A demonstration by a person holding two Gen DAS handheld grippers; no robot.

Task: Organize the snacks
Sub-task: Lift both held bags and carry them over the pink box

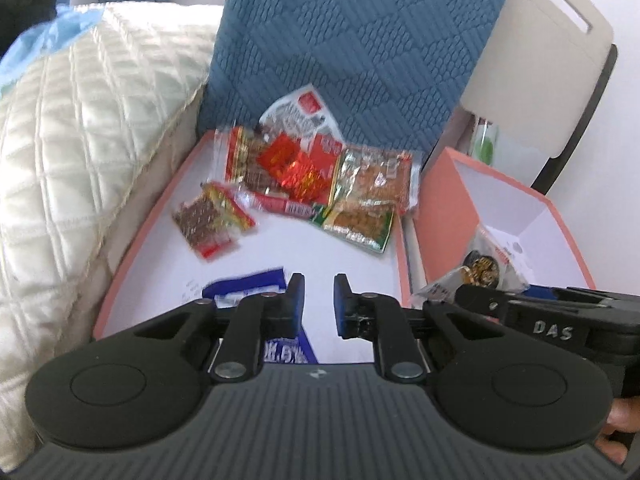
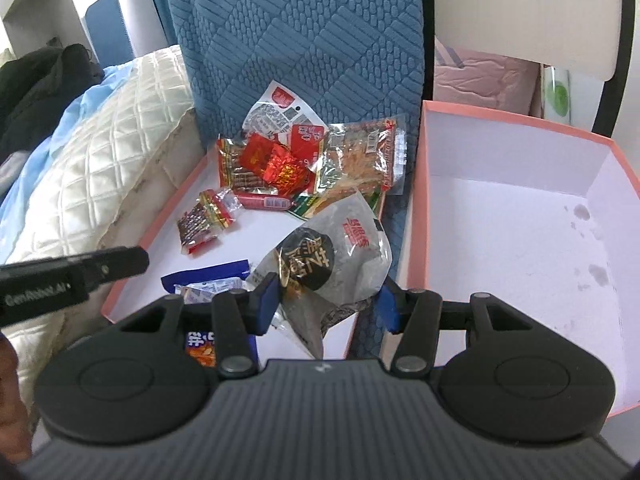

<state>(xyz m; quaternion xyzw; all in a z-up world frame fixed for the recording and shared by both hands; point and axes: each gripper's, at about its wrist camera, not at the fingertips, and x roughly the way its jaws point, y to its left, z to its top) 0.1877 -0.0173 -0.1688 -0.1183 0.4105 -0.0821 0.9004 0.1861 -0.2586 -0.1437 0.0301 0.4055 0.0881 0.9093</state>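
Note:
A shallow pink-rimmed lid tray holds a pile of snack packets, a small red-and-yellow packet and a blue packet. My left gripper is open and empty, low over the tray's near end beside the blue packet. A deeper pink box stands to the right. My right gripper has its jaws wide apart around a grey-and-black snack bag, above the gap between tray and box; whether the pads press the bag is unclear. The bag also shows in the left wrist view.
A cream quilted cushion lies to the left of the tray. A blue textured cushion stands behind it. A chair back rises behind the box. The box floor has several dark stains.

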